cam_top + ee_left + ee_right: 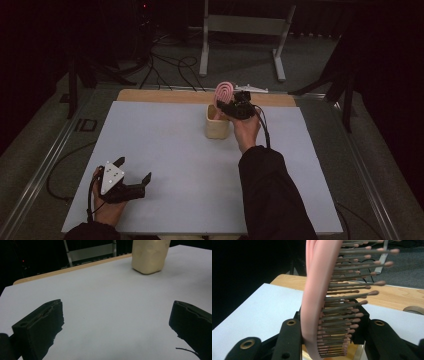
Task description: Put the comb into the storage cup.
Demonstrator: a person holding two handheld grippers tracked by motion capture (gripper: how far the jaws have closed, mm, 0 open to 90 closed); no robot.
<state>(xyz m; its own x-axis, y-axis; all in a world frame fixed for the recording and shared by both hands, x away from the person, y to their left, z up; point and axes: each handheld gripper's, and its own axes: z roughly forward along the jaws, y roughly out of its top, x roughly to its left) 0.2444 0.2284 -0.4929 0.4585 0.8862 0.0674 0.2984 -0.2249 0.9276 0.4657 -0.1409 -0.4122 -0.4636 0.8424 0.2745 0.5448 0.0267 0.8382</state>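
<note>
High view: cream holder (pixel 217 128) stands under pink hairbrush (pixel 223 93).

A dim room: grey floor (pixel 310 65), black cables (pixel 170 67), a metal stand (pixel 245 25) behind the table (pixel 175 150).

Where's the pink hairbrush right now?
In the high view, the hairbrush stands upright in the right gripper, at the far middle of the table, above the beige cup.

— How many things are on the table?
— One pink hairbrush (pixel 224 93) and one beige cup-like holder (pixel 217 121).
— And grippers?
— Two: the left gripper (pixel 132 176) and the right gripper (pixel 229 106). Beyond the table, one white metal stand (pixel 243 25).
</note>
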